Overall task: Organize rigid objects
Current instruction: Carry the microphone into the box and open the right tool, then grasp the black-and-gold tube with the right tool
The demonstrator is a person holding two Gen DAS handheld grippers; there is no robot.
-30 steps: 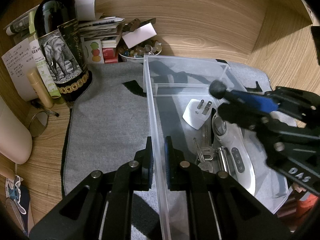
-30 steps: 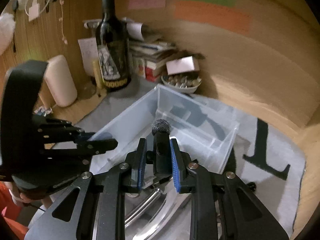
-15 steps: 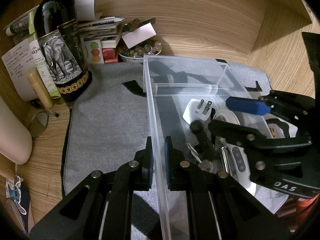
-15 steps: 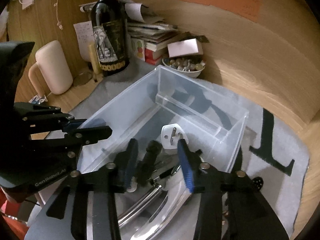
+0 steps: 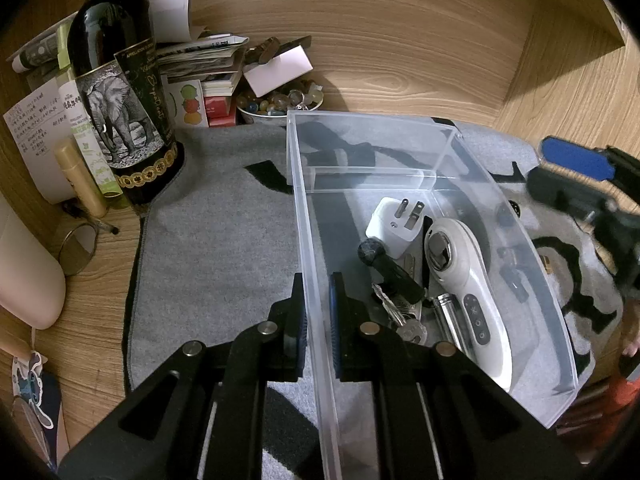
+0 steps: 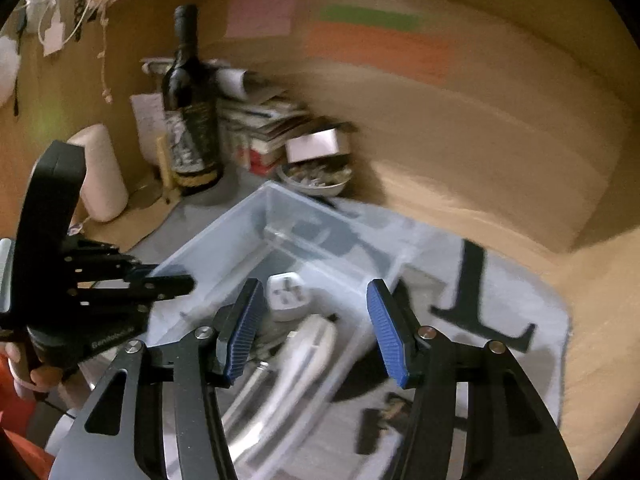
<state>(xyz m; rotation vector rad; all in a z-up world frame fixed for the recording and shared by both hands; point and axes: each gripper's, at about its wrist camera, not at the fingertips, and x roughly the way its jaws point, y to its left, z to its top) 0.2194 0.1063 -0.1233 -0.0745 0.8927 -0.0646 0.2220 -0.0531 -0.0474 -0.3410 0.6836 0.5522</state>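
A clear plastic bin (image 5: 304,200) stands on a grey mat (image 5: 216,240). My left gripper (image 5: 318,312) is shut on the bin's left wall. Inside lie a white plug adapter (image 5: 390,226), a black microphone (image 5: 390,268), a white handheld device (image 5: 468,280), keys (image 5: 400,316) and a silver cylinder (image 5: 450,312). My right gripper (image 6: 316,332) is open and empty, above the bin's right side; it shows at the right edge of the left wrist view (image 5: 576,172). The bin (image 6: 224,248) and adapter (image 6: 286,296) also show, blurred, in the right wrist view.
A dark wine bottle (image 5: 120,92) stands at the mat's back left, with stacked books (image 5: 208,68) and a bowl of small stones (image 5: 276,104) behind the bin. A pale rounded object (image 5: 24,272) and small round mirror (image 5: 78,244) sit left. Wooden walls enclose the back and right.
My right gripper lowered the black microphone into the bin, opened and let it go, then drew back up and to the right. My left gripper stayed clamped on the bin wall.
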